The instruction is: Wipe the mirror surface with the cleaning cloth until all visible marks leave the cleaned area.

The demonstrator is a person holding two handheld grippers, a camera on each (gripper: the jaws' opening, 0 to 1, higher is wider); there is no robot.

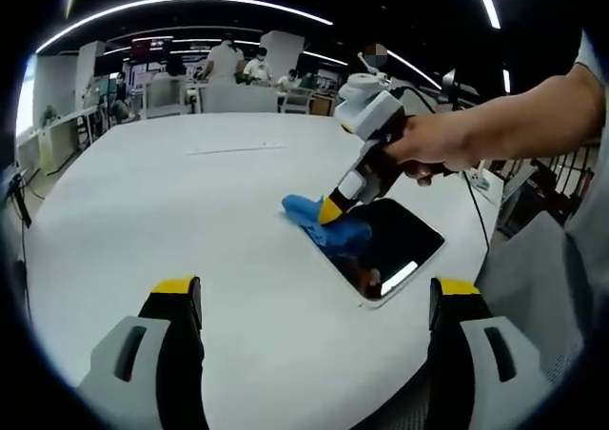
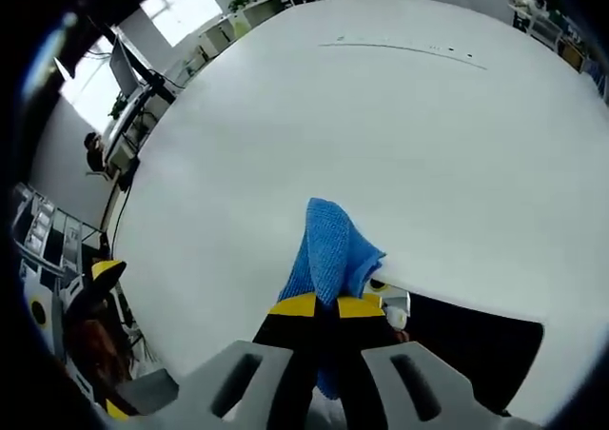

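A dark rectangular mirror [image 1: 390,247] lies flat on the white table [image 1: 190,211], near its right edge. A blue cleaning cloth [image 1: 319,219] rests on the mirror's far left corner, pinched by my right gripper [image 1: 335,210], which a person's hand holds from the right. In the right gripper view the blue cloth [image 2: 330,254] sticks out between my right gripper's [image 2: 328,306] shut yellow-tipped jaws, with the mirror [image 2: 471,349] just below and right. My left gripper [image 1: 314,302] hangs open above the table's near side, with nothing between its fingers.
The white table [image 2: 381,116] stretches wide beyond the mirror. Chairs, desks and several people stand at the back of the room [image 1: 228,68]. Cables [image 1: 471,202] lie by the table's right edge.
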